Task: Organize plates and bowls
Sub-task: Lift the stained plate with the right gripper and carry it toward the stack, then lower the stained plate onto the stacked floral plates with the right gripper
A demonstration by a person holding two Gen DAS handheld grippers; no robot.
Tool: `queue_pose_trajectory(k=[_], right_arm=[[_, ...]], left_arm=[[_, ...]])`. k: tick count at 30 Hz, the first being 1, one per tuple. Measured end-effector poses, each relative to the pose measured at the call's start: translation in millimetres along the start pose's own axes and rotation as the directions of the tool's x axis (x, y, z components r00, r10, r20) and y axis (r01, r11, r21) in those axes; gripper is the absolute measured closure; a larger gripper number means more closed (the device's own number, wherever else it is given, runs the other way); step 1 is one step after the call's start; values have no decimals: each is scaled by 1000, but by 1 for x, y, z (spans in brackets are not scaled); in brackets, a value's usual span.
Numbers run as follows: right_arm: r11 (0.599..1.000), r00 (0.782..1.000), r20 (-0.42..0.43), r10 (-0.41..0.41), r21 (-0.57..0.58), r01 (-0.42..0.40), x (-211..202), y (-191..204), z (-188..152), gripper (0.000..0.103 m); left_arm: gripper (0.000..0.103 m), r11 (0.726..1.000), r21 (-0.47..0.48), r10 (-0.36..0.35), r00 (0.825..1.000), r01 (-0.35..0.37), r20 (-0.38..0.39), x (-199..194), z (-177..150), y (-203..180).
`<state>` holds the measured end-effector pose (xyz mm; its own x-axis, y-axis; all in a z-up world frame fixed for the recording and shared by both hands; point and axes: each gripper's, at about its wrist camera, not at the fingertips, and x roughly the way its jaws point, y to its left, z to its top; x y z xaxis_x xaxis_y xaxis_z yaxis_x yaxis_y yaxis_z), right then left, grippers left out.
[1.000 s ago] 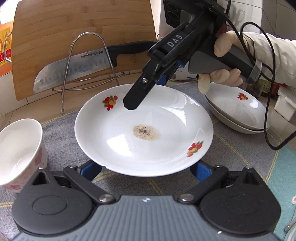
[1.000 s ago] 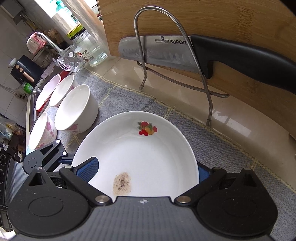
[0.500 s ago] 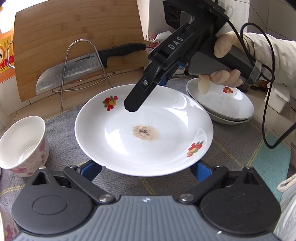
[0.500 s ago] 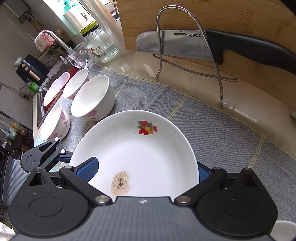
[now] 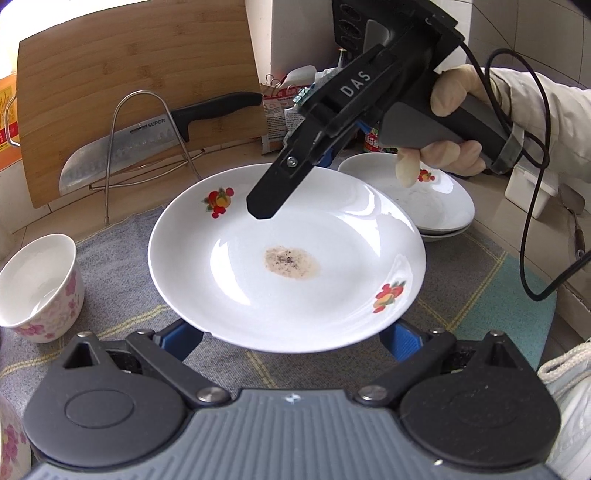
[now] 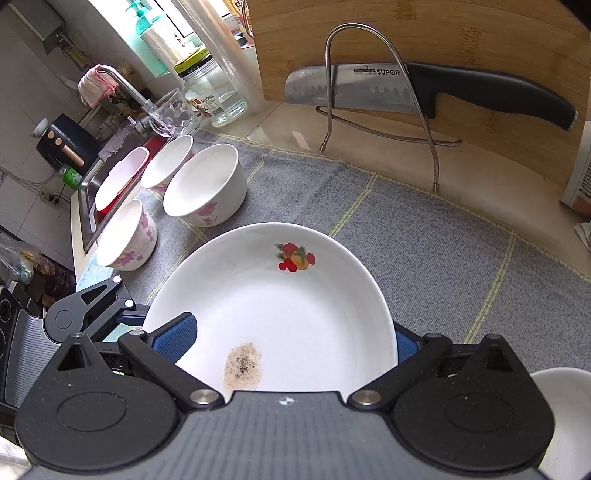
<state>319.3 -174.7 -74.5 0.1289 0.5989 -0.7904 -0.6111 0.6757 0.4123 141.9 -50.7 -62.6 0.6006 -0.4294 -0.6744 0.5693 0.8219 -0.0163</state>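
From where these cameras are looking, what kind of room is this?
Most likely a home kitchen counter. A sink with a faucet sits at the far end, a SUPOR knife rests in a wire stand against a bamboo cutting board, and floral bowls wait on a grey mat.

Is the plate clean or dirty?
Dirty. The plate has a brown, speckled smear in its middle; the right wrist view shows the same stain. The rest looks white and shiny.

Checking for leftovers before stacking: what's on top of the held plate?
On the plate: a brownish speckled residue patch and the right tongs' tip. Its underside is hidden.
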Motion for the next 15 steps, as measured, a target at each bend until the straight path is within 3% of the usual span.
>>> queue_pose_trajectory(k=[15], right_arm=[[999,997,66,-39,36,37,-39,3,-36,0]], left_arm=[[3,997,66,-46,999,46,3,-9,7,-34]])
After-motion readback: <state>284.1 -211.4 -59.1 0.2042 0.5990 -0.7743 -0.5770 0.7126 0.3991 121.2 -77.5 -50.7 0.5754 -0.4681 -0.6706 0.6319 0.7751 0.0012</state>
